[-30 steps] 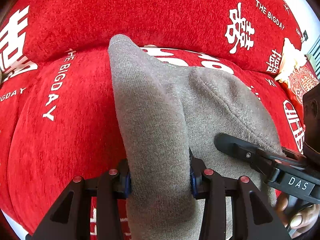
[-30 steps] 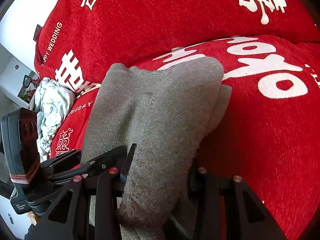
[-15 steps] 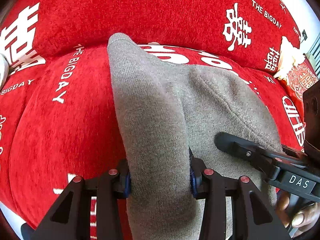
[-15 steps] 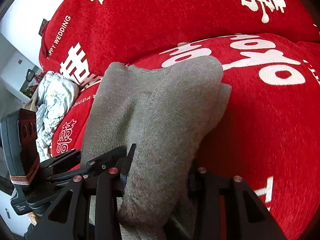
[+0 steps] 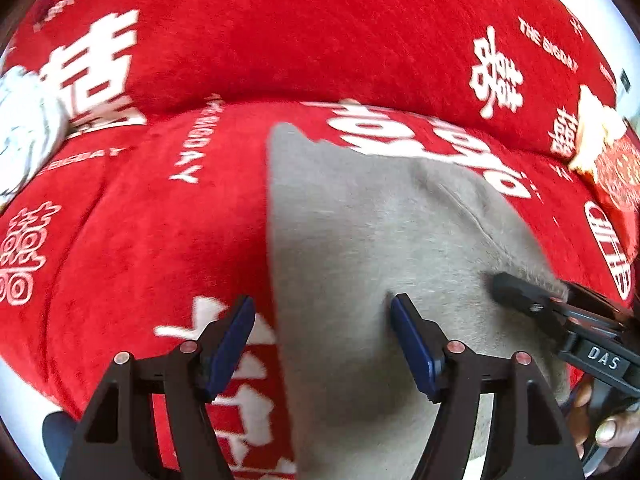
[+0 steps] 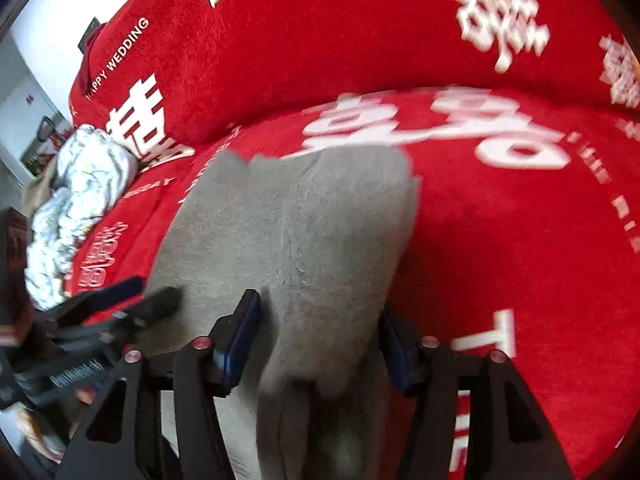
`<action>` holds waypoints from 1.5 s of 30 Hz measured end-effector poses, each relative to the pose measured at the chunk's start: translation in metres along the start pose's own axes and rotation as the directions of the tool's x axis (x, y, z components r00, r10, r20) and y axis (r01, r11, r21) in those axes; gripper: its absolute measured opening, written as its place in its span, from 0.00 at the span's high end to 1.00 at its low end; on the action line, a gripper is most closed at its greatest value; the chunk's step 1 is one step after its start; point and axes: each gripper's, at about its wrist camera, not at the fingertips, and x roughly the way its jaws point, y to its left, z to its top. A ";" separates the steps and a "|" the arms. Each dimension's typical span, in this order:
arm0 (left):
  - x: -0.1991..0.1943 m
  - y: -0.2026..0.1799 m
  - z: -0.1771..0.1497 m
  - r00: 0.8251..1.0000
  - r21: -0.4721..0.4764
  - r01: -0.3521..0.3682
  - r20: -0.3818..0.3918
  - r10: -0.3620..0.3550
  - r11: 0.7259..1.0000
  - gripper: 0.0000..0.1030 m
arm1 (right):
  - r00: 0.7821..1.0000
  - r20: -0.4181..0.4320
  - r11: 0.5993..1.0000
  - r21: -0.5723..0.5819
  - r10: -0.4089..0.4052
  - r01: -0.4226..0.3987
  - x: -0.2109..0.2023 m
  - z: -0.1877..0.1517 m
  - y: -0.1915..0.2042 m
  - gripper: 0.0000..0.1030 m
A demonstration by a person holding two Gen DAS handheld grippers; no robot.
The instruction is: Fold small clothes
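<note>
Grey knit garment (image 5: pixel 360 248) lies flat on the red sofa seat (image 5: pixel 132 248), doubled over w/ one layer's edge showing as a seam across the top. Left claw (image 5: pixel 322 338) is spread wide, pads clear of the cloth, gripping nothing. Right claw (image 6: pixel 318 338) is parted too, a hump of grey fabric sitting loose between its fingers; no pinch visible. Judging by the lie, one fold looks done and set down; further folds or tidying prob. remain. Both views are motion-blurred, so fabric edges are soft. Garment's near end is cut off under the claws. White crumpled cloth (image 6: pixel 76 204) sits well apart at the sofa's far side.
</note>
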 end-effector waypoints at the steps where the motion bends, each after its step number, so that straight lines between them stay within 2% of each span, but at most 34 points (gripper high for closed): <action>1: -0.004 0.003 -0.002 1.000 -0.011 -0.015 0.011 0.015 1.000 0.30 | 0.999 0.041 0.999 -0.024 -0.025 0.026 -0.010 -0.002 0.003 0.40; 3: -0.010 0.005 -0.007 0.998 -0.022 -0.047 0.033 0.047 0.999 0.30 | 0.991 0.123 0.997 -0.053 -0.053 0.060 -0.029 -0.004 0.010 0.37; 6: -0.012 0.003 -0.012 0.993 -0.009 -0.099 0.058 0.099 0.995 0.30 | 0.976 0.214 0.993 -0.100 -0.037 0.059 -0.051 -0.008 0.024 0.32; 10: -0.009 0.000 -0.016 0.991 0.003 -0.125 0.049 0.125 0.992 0.30 | 0.987 0.160 0.985 -0.169 -0.001 0.028 -0.040 -0.016 0.041 0.30; 13: -0.007 -0.005 -0.022 0.985 0.034 -0.160 0.063 0.158 0.987 0.30 | 0.996 0.090 0.990 -0.140 -0.009 0.022 -0.019 -0.024 0.037 0.30; 15: -0.008 -0.008 -0.027 0.979 0.039 -0.186 0.091 0.182 0.982 0.25 | 0.998 0.060 0.993 -0.113 -0.031 0.038 -0.008 -0.029 0.029 0.30; 18: -0.018 -0.014 -0.035 0.962 0.027 -0.224 0.167 0.216 0.974 0.25 | 0.993 0.090 0.986 -0.140 -0.075 0.088 -0.018 -0.036 0.035 0.30; 20: -0.028 -0.020 -0.044 0.938 0.021 -0.255 0.250 0.242 0.967 0.25 | 0.987 0.118 0.978 -0.168 -0.106 0.125 -0.027 -0.041 0.044 0.25; 22: -0.037 -0.025 -0.050 0.934 0.044 -0.234 0.289 0.211 0.971 0.25 | 0.977 0.155 0.967 -0.188 -0.145 0.174 -0.038 -0.049 0.054 0.22; 24: -0.042 -0.027 -0.054 0.933 0.054 -0.230 0.296 0.205 0.972 0.25 | 0.967 0.180 0.957 -0.197 -0.180 0.214 -0.048 -0.059 0.062 0.22; 26: -0.047 -0.025 -0.057 0.941 0.058 -0.193 0.294 0.168 0.979 0.25 | 0.964 0.179 0.952 -0.201 -0.197 0.232 -0.053 -0.065 0.066 0.21; 29: -0.056 -0.022 -0.060 0.935 0.036 -0.199 0.305 0.179 0.979 0.25 | 0.962 0.171 0.948 -0.200 -0.214 0.246 -0.059 -0.075 0.070 0.21; 31: -0.058 -0.021 -0.061 0.941 0.037 -0.188 0.294 0.169 0.981 0.25 | 0.959 0.167 0.945 -0.197 -0.230 0.261 -0.061 -0.080 0.070 0.20; 36: -0.068 -0.025 -0.070 0.938 0.050 -0.198 0.301 0.174 0.979 0.25 | 0.953 0.165 0.940 -0.191 -0.254 0.283 -0.063 -0.089 0.070 0.20; 38: -0.071 -0.025 -0.073 0.940 0.047 -0.191 0.296 0.169 0.981 0.09 | 0.951 0.170 0.939 -0.190 -0.257 0.288 -0.066 -0.091 0.071 0.20; 39: -0.075 -0.024 -0.075 0.936 0.041 -0.194 0.307 0.173 0.980 0.00 | 0.951 0.175 0.939 -0.188 -0.256 0.287 -0.068 -0.092 0.071 0.20; 40: -0.080 -0.022 -0.077 0.928 0.033 -0.193 0.331 0.172 0.981 0.00 | 0.950 0.177 0.939 -0.188 -0.256 0.288 -0.069 -0.092 0.072 0.19; 42: -0.090 -0.018 -0.079 0.920 0.015 -0.147 0.369 0.131 0.989 0.00 | 0.949 0.183 0.938 -0.188 -0.257 0.290 -0.070 -0.093 0.073 0.18; 45: -0.096 -0.017 -0.082 0.910 0.013 -0.141 0.396 0.124 0.990 0.00 | 0.951 0.178 0.940 -0.189 -0.253 0.285 -0.070 -0.093 0.073 0.18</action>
